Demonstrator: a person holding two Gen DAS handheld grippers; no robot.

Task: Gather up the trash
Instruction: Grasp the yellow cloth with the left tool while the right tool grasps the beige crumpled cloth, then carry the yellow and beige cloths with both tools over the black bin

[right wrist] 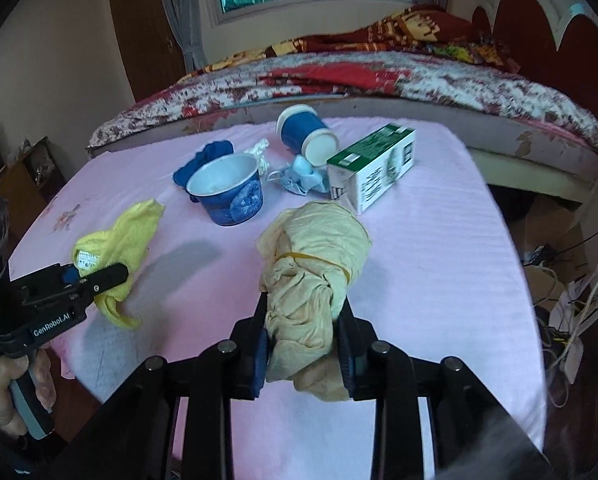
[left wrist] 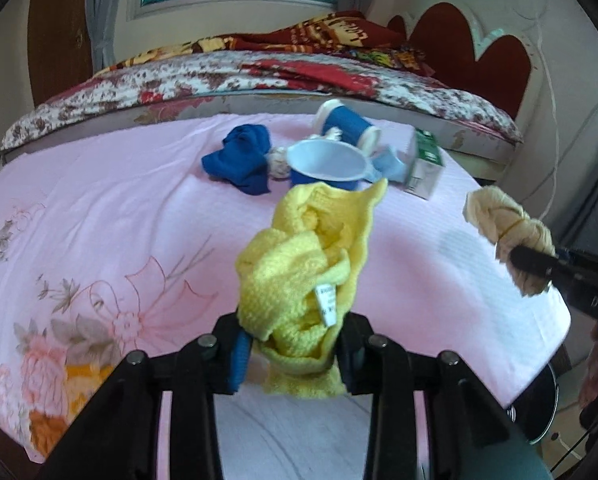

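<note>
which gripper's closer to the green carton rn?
Right, likely. The right gripper, shut on the beige bundle, sits on the green carton's side of the table. The left gripper, holding the yellow cloth, is further across, beyond the blue bowl.

table (right wrist: pixel 439 240): bowl (right wrist: pixel 229 192) front | cup (right wrist: pixel 303 132) behind | carton (right wrist: pixel 375 164) right

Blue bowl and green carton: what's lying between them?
A crumpled light-blue face mask lies between blue bowl and green carton, seen best in the right wrist view.
</note>
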